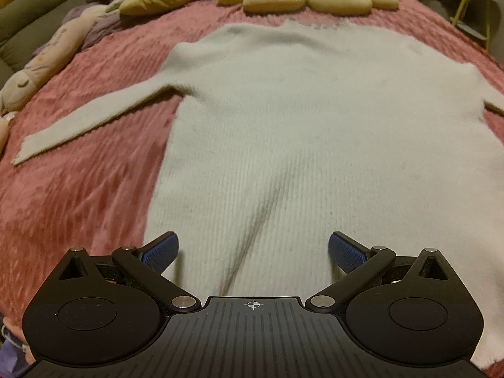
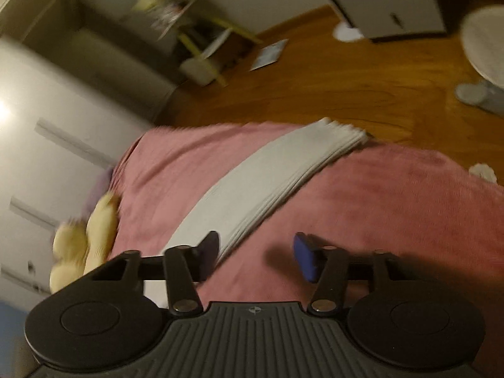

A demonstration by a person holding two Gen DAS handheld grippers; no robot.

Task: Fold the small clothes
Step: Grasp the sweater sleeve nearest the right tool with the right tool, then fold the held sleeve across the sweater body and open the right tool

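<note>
Left wrist view: my left claw (image 1: 253, 252) hangs spread and empty over the hem of the fluffy white knit sweater (image 1: 299, 132), laid flat on the pink plush bed (image 1: 78, 189), its length running ahead. My right claw (image 2: 255, 256), half spread, pinches nothing; the long sweater sleeve (image 2: 267, 182) slants away ahead-left, nearest it. I read no writing.
</note>
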